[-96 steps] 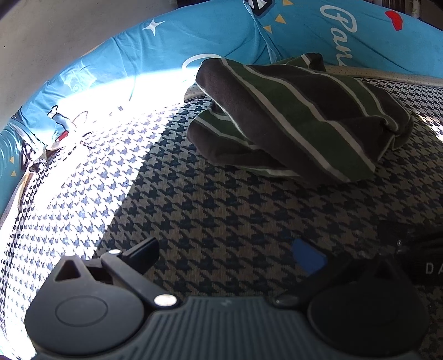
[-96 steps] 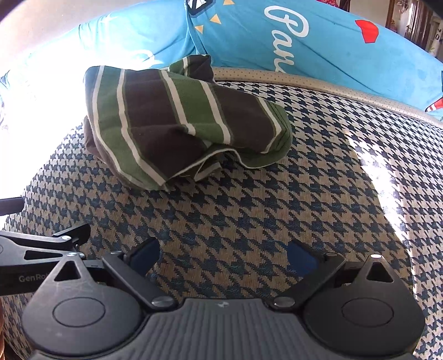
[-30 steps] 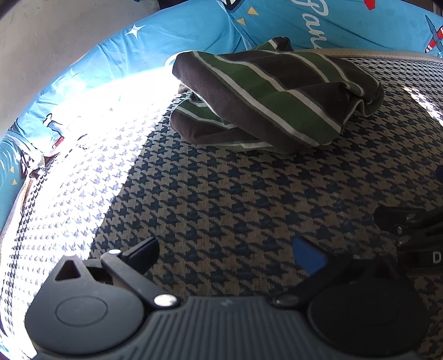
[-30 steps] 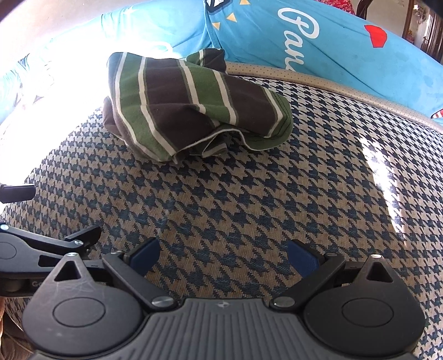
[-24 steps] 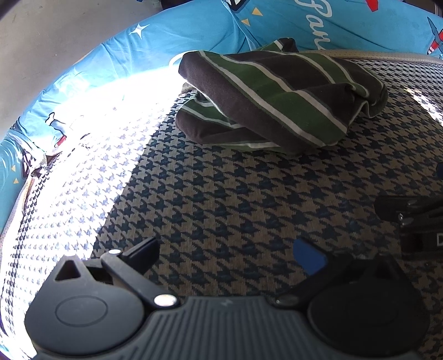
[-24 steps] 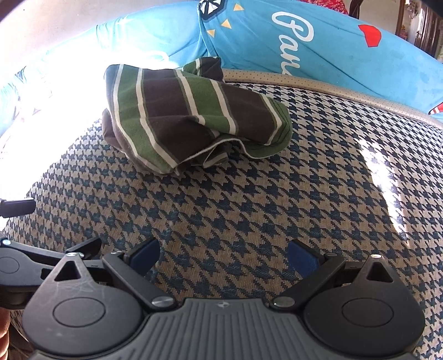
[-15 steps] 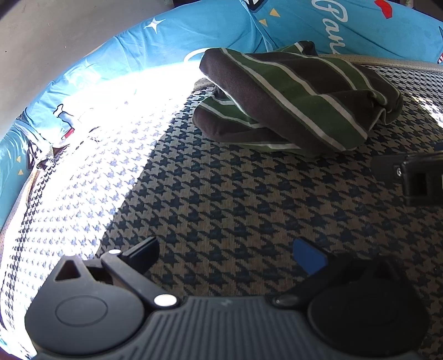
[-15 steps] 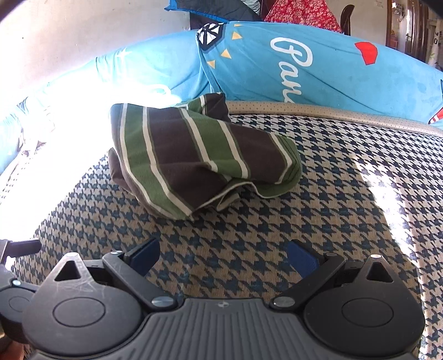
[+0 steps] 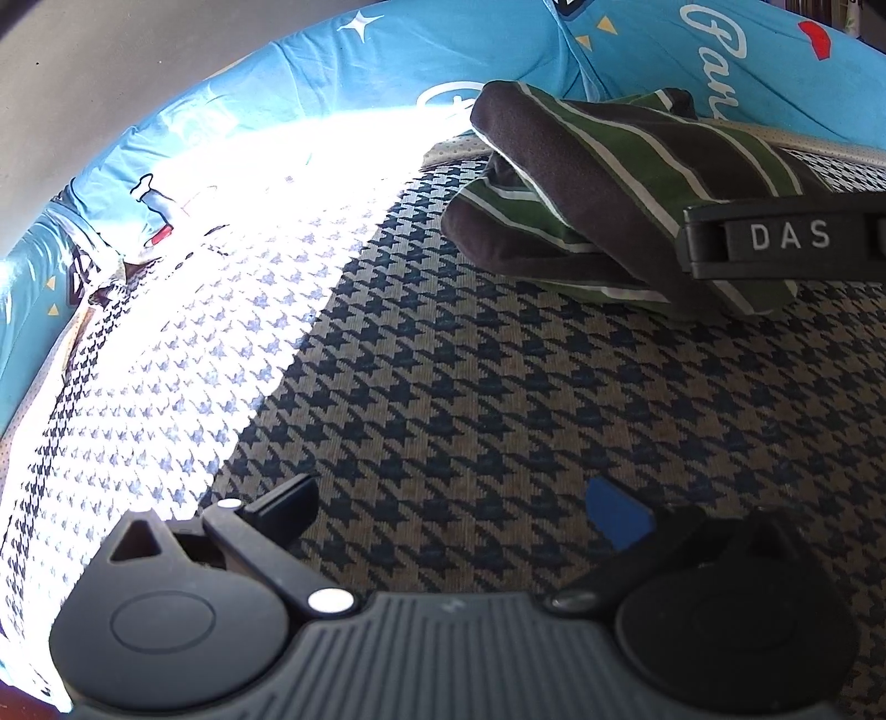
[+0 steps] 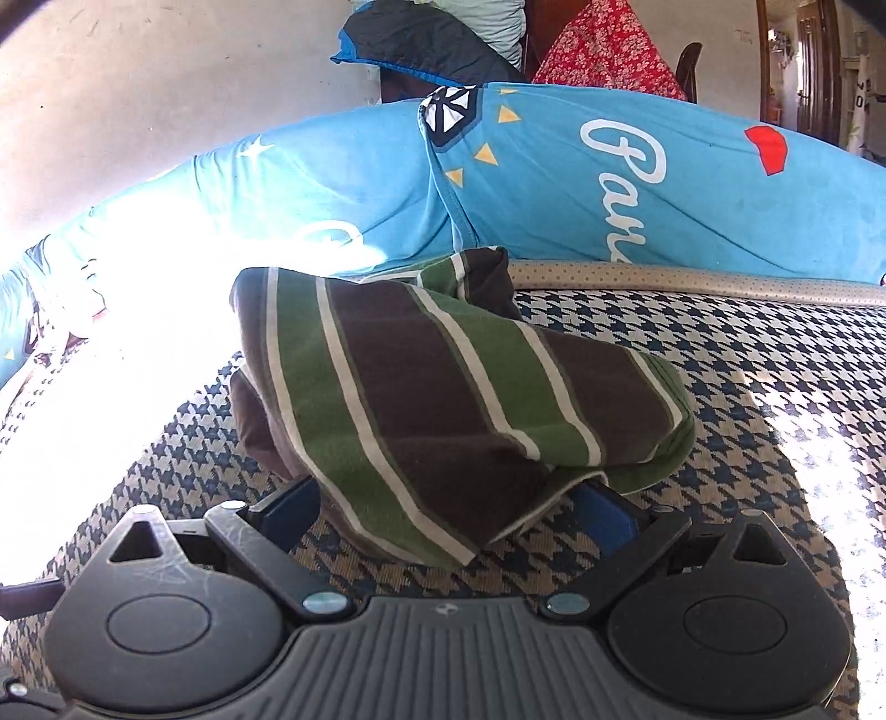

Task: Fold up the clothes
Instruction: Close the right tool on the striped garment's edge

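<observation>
A bundled garment point(image 10: 443, 387) with brown, green and white stripes lies crumpled on a houndstooth cushion point(image 10: 775, 387). My right gripper point(image 10: 448, 509) is open and low at the garment's near edge. The hanging front corner of the cloth sits between its blue-padded fingers point(image 10: 603, 515). In the left wrist view the garment point(image 9: 581, 166) lies at the upper right, and the right gripper's black body point(image 9: 786, 241) crosses in front of it. My left gripper point(image 9: 451, 504) is open over bare cushion, well short of the garment, with nothing between its fingers.
A blue printed cover point(image 10: 554, 183) with white lettering rises behind the cushion. Past it are a dark jacket point(image 10: 421, 39) and red floral cloth point(image 10: 609, 61) against a wall. Strong sunlight washes out the cushion's left side point(image 9: 166, 343).
The right gripper has moved forward and down to the garment, whose front corner now lies between its fingers. In the left wrist view its body has come across the garment.
</observation>
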Tool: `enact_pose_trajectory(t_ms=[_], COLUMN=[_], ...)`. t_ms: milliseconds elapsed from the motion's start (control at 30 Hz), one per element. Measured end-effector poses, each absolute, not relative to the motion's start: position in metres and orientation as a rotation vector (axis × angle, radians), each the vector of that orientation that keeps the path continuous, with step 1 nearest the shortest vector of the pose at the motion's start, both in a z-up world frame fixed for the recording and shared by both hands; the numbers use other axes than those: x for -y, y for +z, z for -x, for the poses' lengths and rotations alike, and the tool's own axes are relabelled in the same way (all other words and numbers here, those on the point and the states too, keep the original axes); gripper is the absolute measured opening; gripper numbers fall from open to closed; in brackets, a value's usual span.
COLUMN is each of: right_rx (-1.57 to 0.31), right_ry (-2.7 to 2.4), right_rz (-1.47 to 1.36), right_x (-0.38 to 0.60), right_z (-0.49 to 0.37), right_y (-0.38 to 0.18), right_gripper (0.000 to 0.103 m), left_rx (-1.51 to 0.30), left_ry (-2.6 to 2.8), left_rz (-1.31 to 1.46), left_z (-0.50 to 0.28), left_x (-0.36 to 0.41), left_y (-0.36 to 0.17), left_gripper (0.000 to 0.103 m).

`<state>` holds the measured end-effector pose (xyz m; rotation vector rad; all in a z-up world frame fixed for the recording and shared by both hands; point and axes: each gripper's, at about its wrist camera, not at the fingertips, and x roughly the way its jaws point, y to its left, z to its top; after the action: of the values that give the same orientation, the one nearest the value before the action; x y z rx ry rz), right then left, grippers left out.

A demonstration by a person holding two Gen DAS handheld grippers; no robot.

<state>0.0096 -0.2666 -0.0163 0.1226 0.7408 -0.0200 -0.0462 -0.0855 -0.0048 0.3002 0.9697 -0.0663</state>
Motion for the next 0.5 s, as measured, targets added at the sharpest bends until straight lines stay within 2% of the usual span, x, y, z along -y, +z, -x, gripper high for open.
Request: enact_pose_trajectory(t_ms=[33, 67, 100, 167, 233, 367, 500], right_rx=[-0.736, -0.732, -0.726, -0.710, -0.670, -0.559, -0.414], right_ry=[-0.025, -0.028, -0.036, -0.060, -0.087, -0.156, -0.130], right_rz=[-0.127, -0.130, -0.129, -0.122, -0.116, -0.057, 0.058], right_x=[0.269, 0.271, 0.273, 0.278, 0.284, 0.293, 0.287], right_z=[-0.012, -0.013, -0.015, -0.016, -0.014, -0.006, 0.012], right_y=[-0.017, -0.018, -0.019, -0.020, -0.016, 0.000, 0.018], right_gripper=[0.077, 0.067, 0.052, 0.040, 0.019, 0.014, 0.013], left_rx=[-0.970, -0.970, -0.971, -0.974, -0.976, -0.974, -0.970], left_ry=[-0.065, -0.063, -0.062, -0.060, -0.060, -0.069, -0.070], left_rz=[-0.297, -0.294, -0.291, -0.287, -0.285, -0.289, -0.298], left_z=[0.042, 0.037, 0.028, -0.002, -0.025, -0.064, 0.017], left_x=[0.082, 0.079, 0.067, 0.022, 0.008, -0.023, 0.090], left_y=[-0.005, -0.006, -0.009, -0.019, -0.029, -0.049, -0.017], left_gripper=[0.103, 0.103, 0.103, 0.103, 0.103, 0.103, 0.103])
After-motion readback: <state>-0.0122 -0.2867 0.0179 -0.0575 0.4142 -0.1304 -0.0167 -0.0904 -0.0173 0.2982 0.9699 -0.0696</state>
